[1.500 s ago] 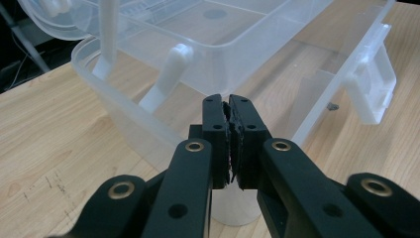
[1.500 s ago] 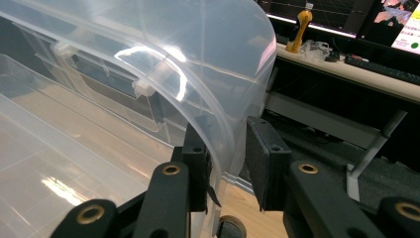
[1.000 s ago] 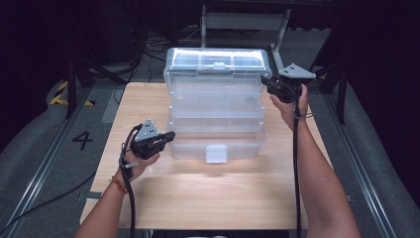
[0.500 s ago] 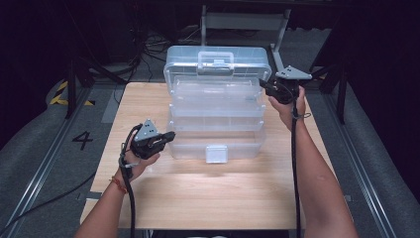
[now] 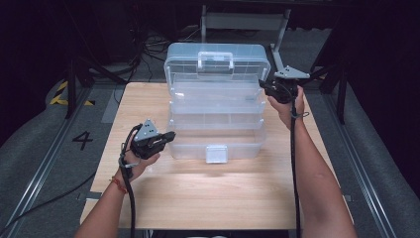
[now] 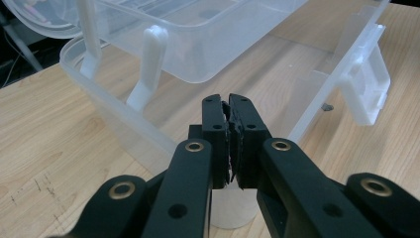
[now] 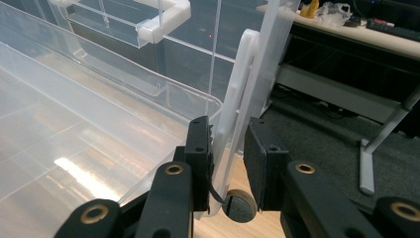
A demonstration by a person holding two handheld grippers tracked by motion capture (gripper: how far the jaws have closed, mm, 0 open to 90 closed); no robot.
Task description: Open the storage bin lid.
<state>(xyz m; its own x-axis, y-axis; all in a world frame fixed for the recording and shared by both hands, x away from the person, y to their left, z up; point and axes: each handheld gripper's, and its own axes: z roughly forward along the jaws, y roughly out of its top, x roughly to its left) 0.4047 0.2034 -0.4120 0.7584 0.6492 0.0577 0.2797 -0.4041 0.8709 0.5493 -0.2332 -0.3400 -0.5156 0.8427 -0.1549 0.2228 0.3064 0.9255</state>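
A clear plastic tiered toolbox (image 5: 218, 119) stands fanned open on the wooden table (image 5: 213, 193), its lid (image 5: 218, 62) with the handle tilted up at the back. My left gripper (image 5: 171, 135) is shut on nothing, its tips against the base's left front corner; in the left gripper view the closed gripper (image 6: 229, 101) points at the base wall (image 6: 114, 114). My right gripper (image 5: 262, 84) is at the upper tray's right end. Its jaws have just been closing, and the gripper (image 7: 229, 139) clamps the white hinge arm (image 7: 242, 74) and the tray rim.
A white latch (image 5: 216, 153) hangs on the base's front, also seen in the left gripper view as the latch (image 6: 369, 84). Bare wood lies in front of the box. Behind the table stand a metal frame (image 5: 242, 20) and cables on a dark floor.
The lid and upper trays have swung back and up, so the handle now faces the camera. The right gripper moved slightly with them. The left gripper has stayed put.
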